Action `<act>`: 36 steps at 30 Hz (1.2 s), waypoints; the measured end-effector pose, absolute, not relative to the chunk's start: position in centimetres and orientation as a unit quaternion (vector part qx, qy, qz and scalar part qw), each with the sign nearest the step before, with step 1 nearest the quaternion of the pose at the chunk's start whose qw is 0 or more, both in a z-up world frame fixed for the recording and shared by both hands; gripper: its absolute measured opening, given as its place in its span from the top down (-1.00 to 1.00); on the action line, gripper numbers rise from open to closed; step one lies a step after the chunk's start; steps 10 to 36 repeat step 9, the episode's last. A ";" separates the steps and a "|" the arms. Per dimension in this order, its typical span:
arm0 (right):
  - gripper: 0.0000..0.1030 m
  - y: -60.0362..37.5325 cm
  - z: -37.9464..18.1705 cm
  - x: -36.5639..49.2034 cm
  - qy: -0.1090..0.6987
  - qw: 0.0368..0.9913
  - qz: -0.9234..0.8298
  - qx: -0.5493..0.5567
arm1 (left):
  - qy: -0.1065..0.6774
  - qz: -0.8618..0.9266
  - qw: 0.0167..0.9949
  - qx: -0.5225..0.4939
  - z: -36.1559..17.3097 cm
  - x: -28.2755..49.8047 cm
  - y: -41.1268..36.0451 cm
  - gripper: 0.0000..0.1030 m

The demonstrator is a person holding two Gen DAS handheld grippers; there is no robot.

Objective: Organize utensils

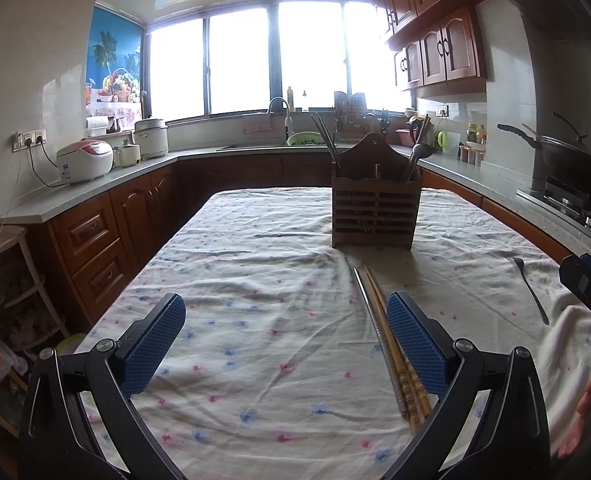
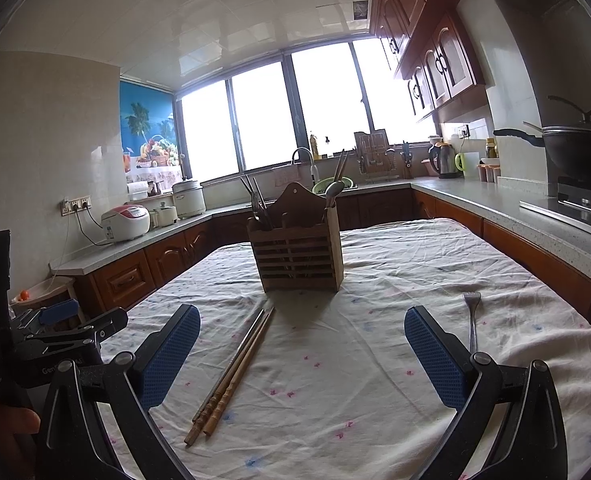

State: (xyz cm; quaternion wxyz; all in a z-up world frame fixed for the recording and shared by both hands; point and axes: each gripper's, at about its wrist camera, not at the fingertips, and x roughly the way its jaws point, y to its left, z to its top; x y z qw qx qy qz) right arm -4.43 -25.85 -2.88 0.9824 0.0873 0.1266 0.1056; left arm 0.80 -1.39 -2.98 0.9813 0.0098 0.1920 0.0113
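Both grippers, left (image 1: 285, 338) and right (image 2: 301, 354), gaped wide, empty | chopsticks (image 2: 235, 372) lay mid-tabletop before wooden holder (image 2: 299, 256) | fork (image 2: 471, 316) toward right edge

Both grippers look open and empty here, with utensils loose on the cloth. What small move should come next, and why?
Probably the right gripper should shift right and lower onto the fork, which lies alone on the tablecloth just beyond its right finger. The wooden holder already has utensils in it. The left gripper, open, sits nearer the chopsticks and could take those.
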 end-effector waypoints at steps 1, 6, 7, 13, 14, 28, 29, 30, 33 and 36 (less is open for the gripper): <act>-1.00 -25.9 -2.9 -4.4 0.128 0.982 0.106 0.089 | 0.193 0.009 0.981 0.007 -3.0 0.9 -1.3 -1.00; -1.00 -26.0 -2.8 -3.9 0.135 0.981 0.105 0.092 | 0.199 0.002 0.980 -0.002 -2.7 1.3 -1.1 -1.00; -1.00 -26.1 -2.9 -3.8 0.137 0.981 0.105 0.093 | 0.199 0.001 0.980 -0.004 -2.6 1.4 -1.1 -1.00; -1.00 -26.2 -2.9 -3.5 0.141 0.980 0.104 0.096 | 0.201 -0.002 0.980 -0.009 -2.6 1.5 -0.9 -1.00; -1.00 -26.2 -2.9 -3.5 0.141 0.980 0.104 0.096 | 0.201 -0.002 0.980 -0.009 -2.6 1.5 -0.9 -1.00; -1.00 -26.2 -2.9 -3.5 0.141 0.980 0.104 0.096 | 0.201 -0.002 0.980 -0.009 -2.6 1.5 -0.9 -1.00; -1.00 -26.2 -2.9 -3.5 0.141 0.980 0.104 0.096 | 0.201 -0.002 0.980 -0.009 -2.6 1.5 -0.9 -1.00; -1.00 -26.2 -2.9 -3.5 0.141 0.980 0.104 0.096 | 0.201 -0.002 0.980 -0.009 -2.6 1.5 -0.9 -1.00; -1.00 -26.2 -2.9 -3.5 0.141 0.980 0.104 0.096 | 0.201 -0.002 0.980 -0.009 -2.6 1.5 -0.9 -1.00; -1.00 -26.2 -2.9 -3.5 0.141 0.980 0.104 0.096 | 0.201 -0.002 0.980 -0.009 -2.6 1.5 -0.9 -1.00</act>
